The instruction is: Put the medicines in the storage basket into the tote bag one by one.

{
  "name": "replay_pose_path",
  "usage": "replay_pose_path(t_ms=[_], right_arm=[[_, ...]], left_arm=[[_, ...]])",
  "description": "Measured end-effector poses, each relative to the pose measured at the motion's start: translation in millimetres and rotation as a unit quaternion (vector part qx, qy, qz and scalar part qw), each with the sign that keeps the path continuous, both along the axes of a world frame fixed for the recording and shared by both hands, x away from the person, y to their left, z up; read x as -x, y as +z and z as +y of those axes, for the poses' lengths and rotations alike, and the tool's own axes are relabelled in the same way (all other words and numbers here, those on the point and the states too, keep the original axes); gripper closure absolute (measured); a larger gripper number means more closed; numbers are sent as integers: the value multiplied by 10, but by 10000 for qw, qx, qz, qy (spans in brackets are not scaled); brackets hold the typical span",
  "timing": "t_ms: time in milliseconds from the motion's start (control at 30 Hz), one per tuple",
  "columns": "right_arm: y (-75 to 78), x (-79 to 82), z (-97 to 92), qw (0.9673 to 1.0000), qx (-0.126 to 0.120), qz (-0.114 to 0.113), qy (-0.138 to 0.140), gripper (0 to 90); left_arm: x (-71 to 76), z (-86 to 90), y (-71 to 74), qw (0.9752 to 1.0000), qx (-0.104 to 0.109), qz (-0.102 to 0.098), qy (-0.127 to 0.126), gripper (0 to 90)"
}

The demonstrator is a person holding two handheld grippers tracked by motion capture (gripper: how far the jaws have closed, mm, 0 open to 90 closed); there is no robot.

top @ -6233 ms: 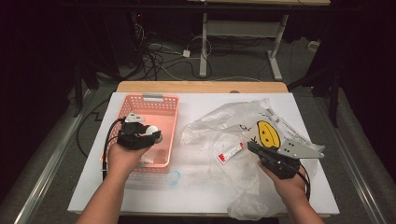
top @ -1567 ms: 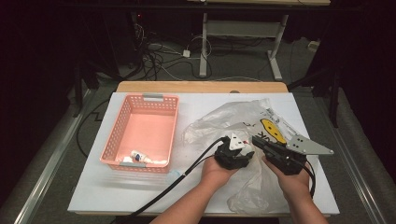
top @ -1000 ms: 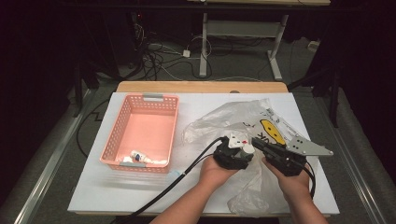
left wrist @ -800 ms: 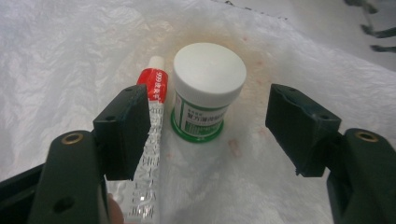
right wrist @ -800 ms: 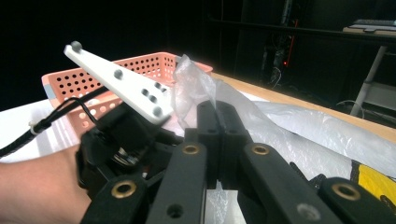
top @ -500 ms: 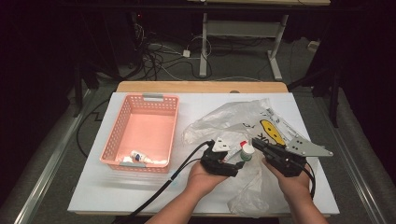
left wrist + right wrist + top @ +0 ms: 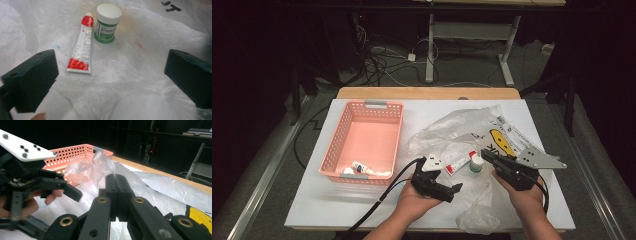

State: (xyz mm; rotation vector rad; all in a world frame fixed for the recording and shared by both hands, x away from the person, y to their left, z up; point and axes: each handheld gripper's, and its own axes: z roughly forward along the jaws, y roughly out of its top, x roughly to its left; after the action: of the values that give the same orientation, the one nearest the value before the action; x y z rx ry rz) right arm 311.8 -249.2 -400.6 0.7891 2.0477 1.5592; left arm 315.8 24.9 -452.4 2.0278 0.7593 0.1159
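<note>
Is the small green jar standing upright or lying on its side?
Upright. The jar stands on its base on the plastic bag, white lid on top, beside the flat-lying tube.

Basket (image 7: 343, 134): pink, perforated plastic, sitting on left half of worktop, long side running front to back; grey strip sticking on its far rim.
Basket contents (image 7: 361, 168): a few small white items lying at near end, touching near wall; too small to ID.
Worktop (image 7: 337, 210): white sheet, lying flat, bare at near-left corner.
Wood edge (image 7: 427, 93): tan strip showing along far side of worktop.
Cables (image 7: 382, 65): dark & white leads tangling on floor beyond worktop.
Desk frame (image 7: 430, 50): pale metal leg standing at back, w/ second leg angling off to its right.
Rail (image 7: 267, 175): grey, running along floor left of worktop.
</note>
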Motion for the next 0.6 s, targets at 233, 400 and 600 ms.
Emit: replay_pose_path(t_ms=[233, 400, 600], right_arm=[[4, 9, 10, 10000, 36, -6, -16, 900], [1, 17, 0, 10000, 45, -1, -33, 900], [4, 22, 11, 10000, 50, -6, -17, 900]], left_arm=[[104, 160, 66, 10000, 10, -84, 33, 0], [181, 310, 159, 9999, 11, -128, -21, 0], [255, 596, 296, 9994, -13, -305, 186, 0]])
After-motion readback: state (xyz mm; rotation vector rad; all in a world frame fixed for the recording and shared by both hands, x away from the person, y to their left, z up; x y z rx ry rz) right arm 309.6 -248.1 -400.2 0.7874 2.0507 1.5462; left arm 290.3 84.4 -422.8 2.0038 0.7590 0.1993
